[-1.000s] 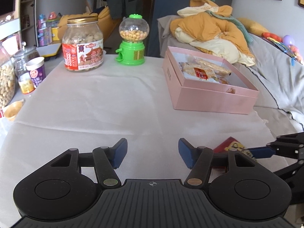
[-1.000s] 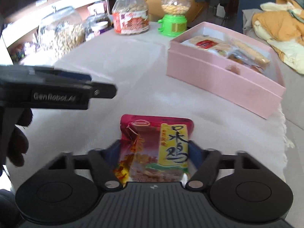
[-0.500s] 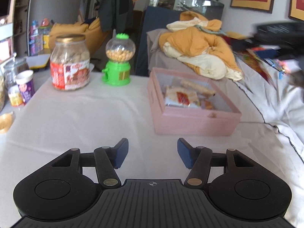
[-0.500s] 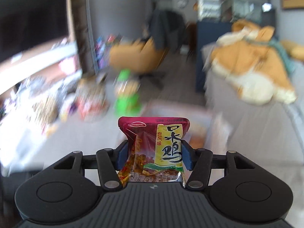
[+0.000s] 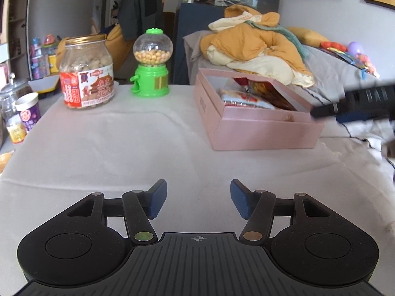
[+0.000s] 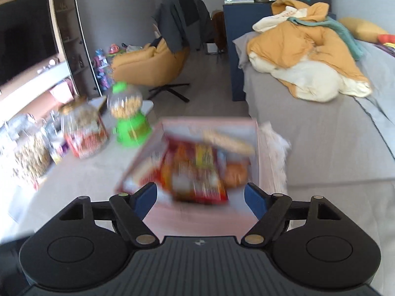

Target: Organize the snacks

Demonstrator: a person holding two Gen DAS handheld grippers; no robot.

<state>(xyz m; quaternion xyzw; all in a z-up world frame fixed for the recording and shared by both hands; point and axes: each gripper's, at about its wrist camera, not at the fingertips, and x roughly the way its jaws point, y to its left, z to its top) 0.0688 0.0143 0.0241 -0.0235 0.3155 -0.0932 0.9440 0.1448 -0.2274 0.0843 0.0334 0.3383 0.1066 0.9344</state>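
A pink box (image 5: 266,133) stands on the white-covered table, with several wrapped snacks inside. A red snack packet (image 5: 267,92) lies tilted on top of them. In the right wrist view the same red packet (image 6: 195,172) is blurred, over the inside of the pink box (image 6: 197,222) just past my fingertips. My right gripper (image 6: 201,197) is opening and its blue pads stand clear of the packet, with nothing between them. It shows as a dark bar (image 5: 358,101) right of the box. My left gripper (image 5: 197,202) hovers open over bare cloth, with nothing in it.
A peanut jar (image 5: 86,71) and a green candy dispenser (image 5: 151,64) stand at the table's far side. A purple cup (image 5: 28,112) and glass jars sit at the left edge. A bed with an orange blanket (image 5: 256,46) lies behind the box.
The right gripper carried the red packet from the table up over the pink box, then spread its jaws and let it go. The left gripper stayed open and hardly moved.
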